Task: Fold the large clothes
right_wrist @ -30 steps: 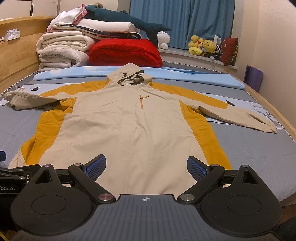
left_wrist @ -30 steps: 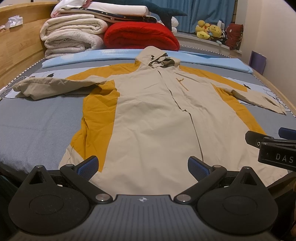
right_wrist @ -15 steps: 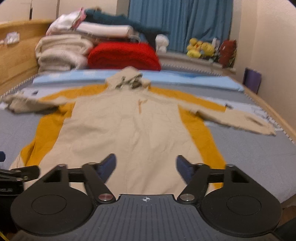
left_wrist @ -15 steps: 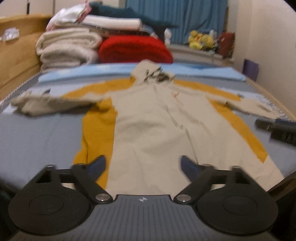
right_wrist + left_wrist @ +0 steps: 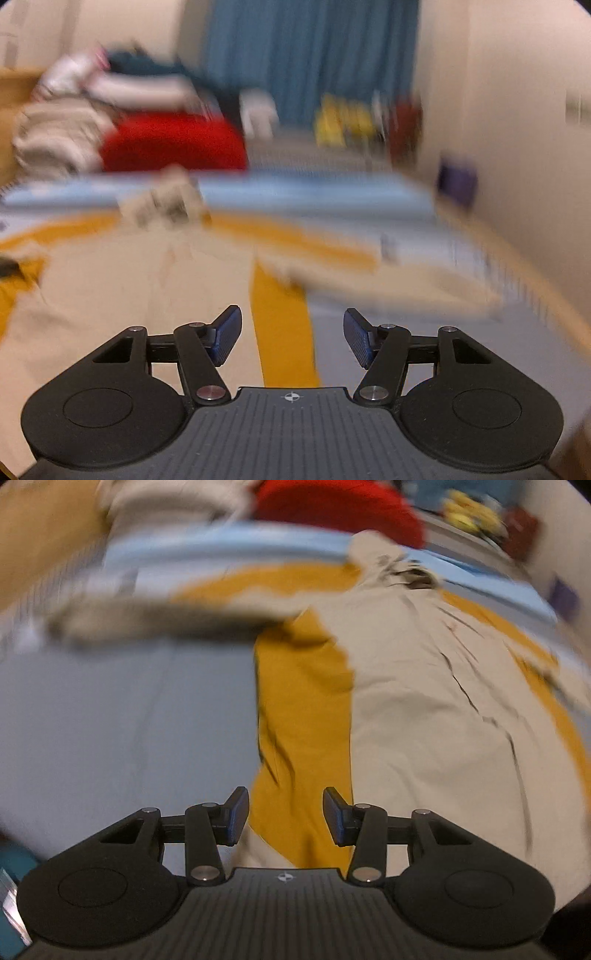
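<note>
A beige and mustard hooded jacket (image 5: pixel 424 709) lies flat, front up, on the grey bed (image 5: pixel 122 720), sleeves spread out. My left gripper (image 5: pixel 285 818) is open, empty, just above the mustard panel at the jacket's lower left hem. In the right wrist view the jacket (image 5: pixel 147 280) fills the left half, its right sleeve (image 5: pixel 388 288) stretching to the right. My right gripper (image 5: pixel 292 338) is open, empty, over the mustard strip on the jacket's right side. Both views are motion-blurred.
Folded blankets (image 5: pixel 55 136) and a red quilt (image 5: pixel 173 144) are stacked at the head of the bed. A light blue sheet (image 5: pixel 229 539) lies behind the hood. Wooden bed frame (image 5: pixel 33 546) on the left, wall (image 5: pixel 517 129) on the right.
Both grippers have partly closed their fingers and moved apart, the left toward the jacket's left side, the right toward its right side. Both views have blurred.
</note>
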{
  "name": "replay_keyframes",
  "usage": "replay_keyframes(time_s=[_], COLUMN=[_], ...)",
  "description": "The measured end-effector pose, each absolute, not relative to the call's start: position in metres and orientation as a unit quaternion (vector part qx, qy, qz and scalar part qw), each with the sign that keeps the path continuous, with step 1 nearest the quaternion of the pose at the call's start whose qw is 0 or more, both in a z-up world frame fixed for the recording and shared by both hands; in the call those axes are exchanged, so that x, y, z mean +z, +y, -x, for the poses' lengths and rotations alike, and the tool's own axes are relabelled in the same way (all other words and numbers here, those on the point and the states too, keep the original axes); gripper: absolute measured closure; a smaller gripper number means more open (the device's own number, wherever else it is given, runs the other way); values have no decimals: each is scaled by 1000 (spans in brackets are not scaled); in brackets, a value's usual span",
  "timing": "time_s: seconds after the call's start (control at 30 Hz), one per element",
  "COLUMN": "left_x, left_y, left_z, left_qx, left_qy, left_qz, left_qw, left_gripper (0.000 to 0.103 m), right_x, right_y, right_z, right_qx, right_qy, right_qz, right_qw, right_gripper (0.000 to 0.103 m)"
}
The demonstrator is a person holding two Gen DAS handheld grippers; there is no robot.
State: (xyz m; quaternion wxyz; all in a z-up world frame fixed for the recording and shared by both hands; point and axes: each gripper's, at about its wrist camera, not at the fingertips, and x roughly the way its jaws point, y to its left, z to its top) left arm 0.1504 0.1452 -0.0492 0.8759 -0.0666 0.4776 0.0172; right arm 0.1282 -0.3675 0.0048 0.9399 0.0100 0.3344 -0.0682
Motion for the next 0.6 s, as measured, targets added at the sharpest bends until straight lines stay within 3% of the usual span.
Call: replay_keyframes(time_s=[0.13,0.27,0.33,0.4,0.47,0.6], left_x=[-67,-85,-88,-87,-82,-61], left_y=[161,173,170,168,171,183], left_z=[-160,-162,-160,-155,-151,-137], left_qx=[58,64,53,49,51,88], left_qy=[515,557,560,559,546,498], left_qz=[85,104,97,79,78,76], left_qw=[851,822,821,824,833,859], left_gripper=[54,56,79,93,98,99], right_x=[-52,-87,-95,-99,-99,-92], right_y=[-383,-395,-396,-397,-397,-403], right_z=[-148,-157,-159,-156,-155,-151], right_qx=[-96,-110,-112,-114,-115,-101], right_qy=[460,524,543,554,552,542], right_qz=[-32,-57,-57,-57,-61,-108], right_qw=[882,843,830,823,824,827], right_gripper=[44,57,68,76,91,102])
